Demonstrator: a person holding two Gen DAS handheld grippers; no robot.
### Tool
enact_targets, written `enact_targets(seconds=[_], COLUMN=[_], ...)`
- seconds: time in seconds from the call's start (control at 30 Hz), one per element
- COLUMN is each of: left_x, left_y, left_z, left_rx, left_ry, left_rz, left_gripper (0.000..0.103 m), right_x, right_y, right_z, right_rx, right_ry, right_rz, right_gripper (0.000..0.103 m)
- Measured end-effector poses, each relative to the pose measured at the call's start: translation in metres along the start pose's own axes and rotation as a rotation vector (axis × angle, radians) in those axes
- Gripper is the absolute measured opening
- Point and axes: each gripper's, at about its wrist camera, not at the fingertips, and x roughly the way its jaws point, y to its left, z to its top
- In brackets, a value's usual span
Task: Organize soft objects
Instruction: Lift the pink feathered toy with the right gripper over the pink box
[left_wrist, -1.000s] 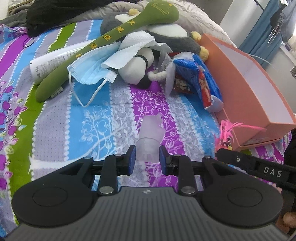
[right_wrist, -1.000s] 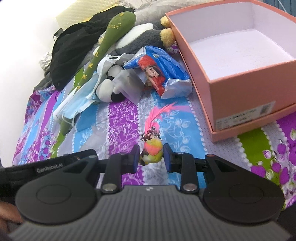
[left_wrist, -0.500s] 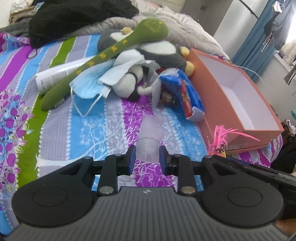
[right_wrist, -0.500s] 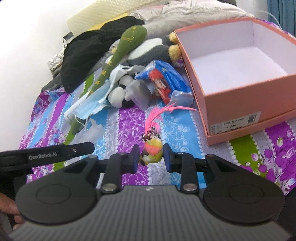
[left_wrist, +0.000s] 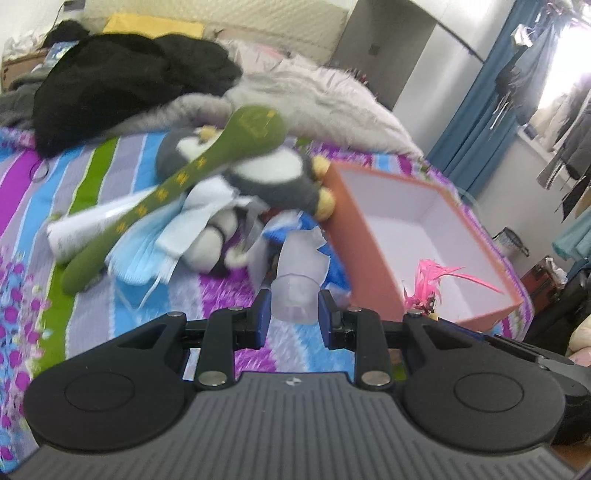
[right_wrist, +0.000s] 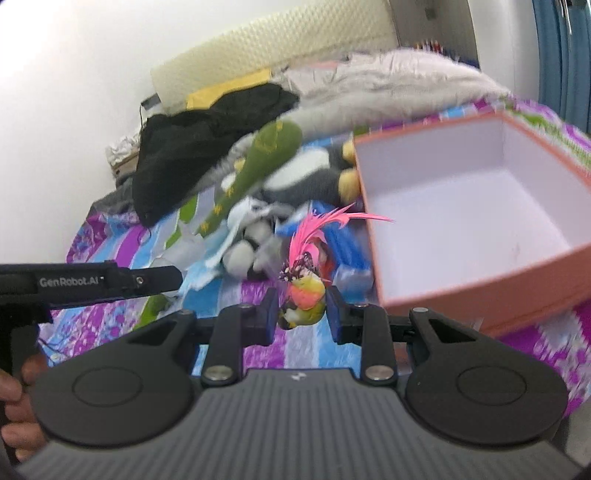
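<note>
One striped floral bedspread (left_wrist: 92, 173) carries one open salmon cardboard box (right_wrist: 476, 206), empty, lying ahead and to the right of both grippers. One heap of soft items sits left of it, including one green plush club (left_wrist: 192, 181) and one grey penguin plush (left_wrist: 273, 177). The left gripper (left_wrist: 294, 314) clamps one translucent soft plastic piece (left_wrist: 297, 291); the right gripper (right_wrist: 302, 310), nearer the box, clamps one pink-feathered yellow bird toy (right_wrist: 304, 291), feathers pointing boxward.

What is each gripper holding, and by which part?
Left gripper pinches a translucent soft piece at its lower end. Right gripper grips a pink-feathered toy by its round body.
</note>
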Motion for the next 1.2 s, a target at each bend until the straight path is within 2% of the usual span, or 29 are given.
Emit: enact_targets(seconds=[0.3,0.47,0.63,0.83,1.2], left_x=[0.003,0.02,0.046,0.088,0.164], left_y=[-0.043,-0.072,-0.103,-0.133,-0.159], left_z=[0.046,0.067,0.077,0.07,0.053], left_rx=[0.049,0.068,0.099,0.151,0.186], left_ry=[-0.047,-0.032,0.02,0.106,0.267], left_rz=[-0.06,-0.102,-0.136,-0.149,-0.15], left_gripper=[0.032,0.032,0.032,0.032,0.032], right_x=[-0.02,-0.025,-0.022,-0.008,0.035], right_y=[-0.02,-0.041,-0.07,-0.104,-0.151], right_z=[0.049,0.07,0.08,0.075,0.053], right_rx=[-0.039,-0.038,-0.009,0.015,0.069], right_ry=[-0.121,-0.143,-0.105,-0.034,0.109], right_rz=[-0.066,-0.116,-0.172,-0.211,-0.234], right_gripper=[0.031,0.031,0.031,0.031,0.031])
